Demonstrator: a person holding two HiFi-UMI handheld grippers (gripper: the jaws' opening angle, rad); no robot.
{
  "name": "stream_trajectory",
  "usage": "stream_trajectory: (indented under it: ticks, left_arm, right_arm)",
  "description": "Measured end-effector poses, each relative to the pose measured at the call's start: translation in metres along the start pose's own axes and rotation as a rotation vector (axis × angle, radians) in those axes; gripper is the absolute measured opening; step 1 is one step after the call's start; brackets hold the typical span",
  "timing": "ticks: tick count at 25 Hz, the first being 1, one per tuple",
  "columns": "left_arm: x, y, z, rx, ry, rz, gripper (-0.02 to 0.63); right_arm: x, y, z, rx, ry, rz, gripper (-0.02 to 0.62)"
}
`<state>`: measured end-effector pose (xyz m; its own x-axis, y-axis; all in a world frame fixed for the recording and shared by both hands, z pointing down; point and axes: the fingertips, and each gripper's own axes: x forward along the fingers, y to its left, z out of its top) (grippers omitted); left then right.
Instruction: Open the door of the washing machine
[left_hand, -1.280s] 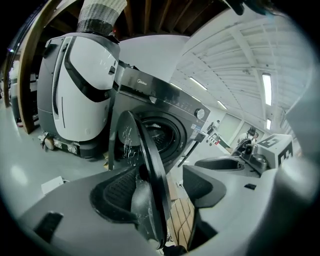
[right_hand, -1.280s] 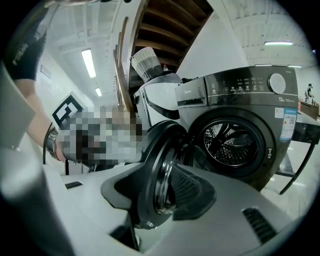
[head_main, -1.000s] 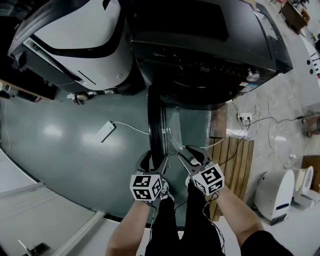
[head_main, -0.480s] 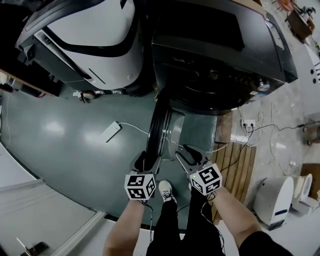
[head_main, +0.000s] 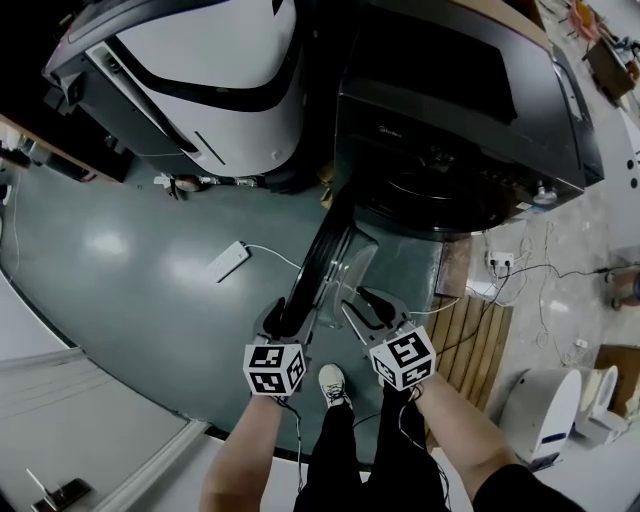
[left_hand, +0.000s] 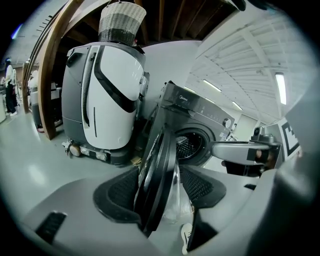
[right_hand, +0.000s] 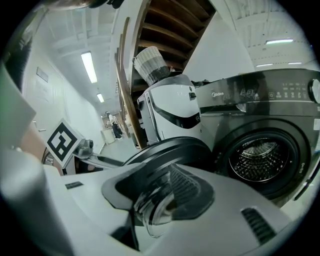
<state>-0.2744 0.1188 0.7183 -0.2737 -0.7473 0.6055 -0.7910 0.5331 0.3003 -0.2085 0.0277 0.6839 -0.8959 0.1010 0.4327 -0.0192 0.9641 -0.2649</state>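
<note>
the dark washing machine (head_main: 450, 110) stands at the top of the head view, on a grey-green floor (head_main: 110, 270). its round door (head_main: 322, 262) is open. the door sticks out from the front of the machine toward the person, with its edge pointing at them. the hinge side is at the machine and the free side is down by the two tongs.

the left tongs (head_main: 285, 310) are closed on the thick black rim of the door. in the left gripper view the rim sits right between the two dark pads, and the pads press on it from both sides.

the right tongs (head_main: 366, 302) are just beside them, on the other face of the door. they pinch the clear glass bowl (right_hand: 155, 210) that bulges out of the middle of the door. in the right gripper view the edge of the glass fills the gap between the pads.

behind the door the round hole of the machine is bare, and the shiny metal drum (right_hand: 260, 159) shows inside.

a big white and grey machine (head_main: 200, 80) stands right next to the washing machine, on its left in the head view. a woven basket (left_hand: 121, 22) sits on top of it. a white power strip (head_main: 229, 260) lies on the floor, well apart from the door. a wooden slat board (head_main: 475, 335) lies on the floor to the right. one shoe (head_main: 332, 383) of the person shows between the two arms.
</note>
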Motion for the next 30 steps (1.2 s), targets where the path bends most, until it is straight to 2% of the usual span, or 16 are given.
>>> stream_trajectory:
  ticks: [11, 16, 22, 24, 26, 30]
  left_arm:
    - [-0.01, 0.035, 0.016, -0.002, -0.023, 0.055, 0.291]
    - [-0.022, 0.04, 0.032, 0.038, -0.047, 0.082, 0.291]
    - [-0.044, 0.021, 0.057, 0.071, -0.08, 0.057, 0.291]
    - [-0.054, 0.005, 0.068, 0.084, -0.103, 0.035, 0.286]
    - [-0.067, -0.013, 0.081, 0.105, -0.129, 0.013, 0.235]
    - [-0.097, -0.053, 0.111, 0.165, -0.191, -0.039, 0.077]
  right_arm:
    - [0.022, 0.018, 0.019, -0.019, -0.003, 0.028, 0.156]
    - [0.013, 0.022, 0.03, -0.038, -0.012, 0.029, 0.155]
    - [-0.01, 0.02, 0.054, -0.034, -0.048, -0.005, 0.147]
    - [-0.023, 0.019, 0.064, -0.032, -0.065, -0.025, 0.124]
    - [-0.039, 0.019, 0.075, -0.03, -0.085, -0.054, 0.087]
    - [-0.077, 0.017, 0.101, -0.018, -0.124, -0.099, 0.03]
